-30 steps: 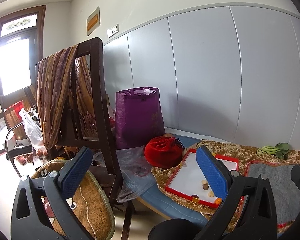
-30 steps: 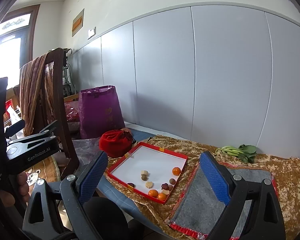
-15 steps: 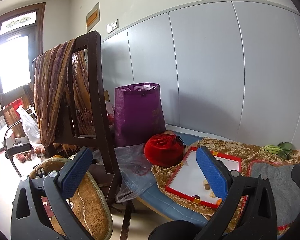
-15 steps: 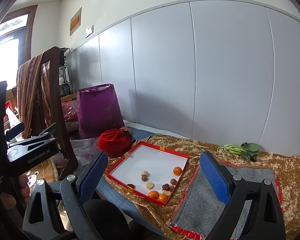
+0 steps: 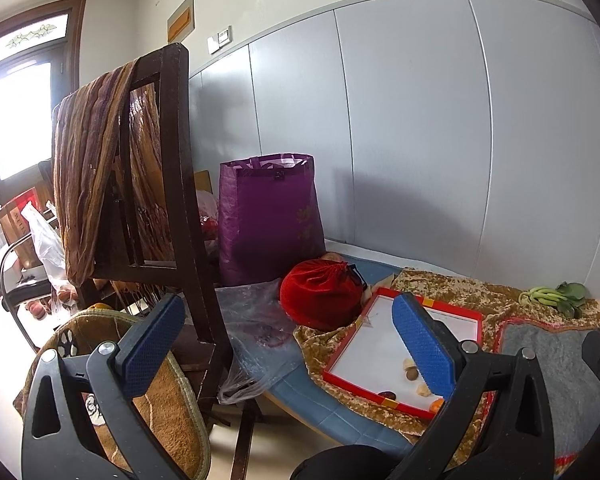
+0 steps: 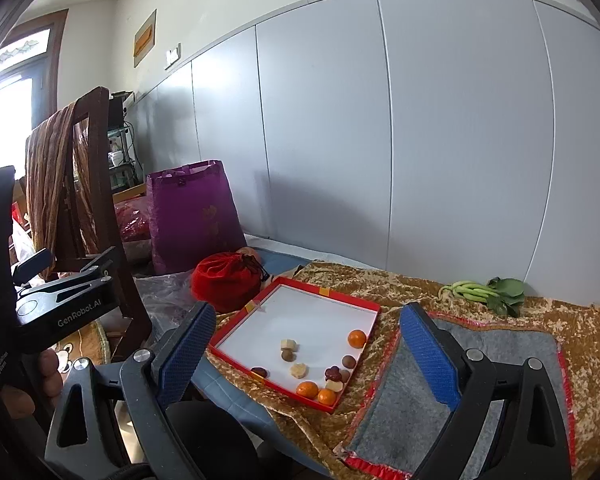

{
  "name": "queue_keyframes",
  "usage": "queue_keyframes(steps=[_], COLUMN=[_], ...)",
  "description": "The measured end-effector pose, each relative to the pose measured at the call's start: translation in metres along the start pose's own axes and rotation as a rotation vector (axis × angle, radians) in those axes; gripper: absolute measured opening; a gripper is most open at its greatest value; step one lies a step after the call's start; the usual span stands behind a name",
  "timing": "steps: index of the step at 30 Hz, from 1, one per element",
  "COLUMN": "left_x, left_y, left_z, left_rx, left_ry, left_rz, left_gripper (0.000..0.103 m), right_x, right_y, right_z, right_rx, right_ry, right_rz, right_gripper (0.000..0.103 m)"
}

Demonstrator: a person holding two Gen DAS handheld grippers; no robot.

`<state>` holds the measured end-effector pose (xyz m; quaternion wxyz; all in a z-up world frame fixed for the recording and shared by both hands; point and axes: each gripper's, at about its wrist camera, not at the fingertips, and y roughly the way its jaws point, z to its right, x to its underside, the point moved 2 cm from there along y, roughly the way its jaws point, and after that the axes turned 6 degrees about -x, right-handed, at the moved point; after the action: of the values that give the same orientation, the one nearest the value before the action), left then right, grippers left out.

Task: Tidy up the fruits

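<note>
A red-rimmed white tray [image 6: 324,292] lies on a gold patterned cloth [image 6: 412,284]. In it are several small fruits: an orange [image 6: 357,338] near the right rim, two oranges [image 6: 307,389] at the front corner, brown nuts [image 6: 288,356] and pale pieces [image 6: 299,370]. My right gripper [image 6: 308,348] hangs open and empty in front of the tray, well short of it. My left gripper [image 5: 288,344] is open and empty too, off the tray's [image 5: 384,348] left side, its right finger covering part of the tray.
A grey felt mat [image 6: 460,360] lies right of the tray. Green vegetables [image 6: 484,292] rest by the wall. A red pouch [image 6: 226,280] and purple bag [image 6: 192,216] stand left of the tray. A dark wooden chair [image 5: 172,200] with a draped scarf is close on the left.
Both grippers have drifted slightly; the chair has shifted a little left and nearer in the left wrist view. Both stay open. The fruits have not moved.
</note>
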<state>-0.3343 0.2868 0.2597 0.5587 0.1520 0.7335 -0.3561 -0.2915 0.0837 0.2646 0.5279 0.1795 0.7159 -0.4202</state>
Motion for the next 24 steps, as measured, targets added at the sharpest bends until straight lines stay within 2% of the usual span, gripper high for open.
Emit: queue_keyframes(steps=[8,24], left_x=[0.008,0.032], left_y=[0.025,0.094], left_z=[-0.005,-0.005], left_rx=[0.000,-0.019], left_ry=[-0.014,-0.025], left_rz=[-0.044,-0.168], left_gripper=[0.103,0.103], right_x=[-0.002,0.014], right_y=[0.017,0.092], right_z=[-0.004,-0.003], right_rx=[0.018,0.043], right_ry=[-0.011,-0.001], right_rz=[-0.025,-0.160], right_gripper=[0.094,0.094])
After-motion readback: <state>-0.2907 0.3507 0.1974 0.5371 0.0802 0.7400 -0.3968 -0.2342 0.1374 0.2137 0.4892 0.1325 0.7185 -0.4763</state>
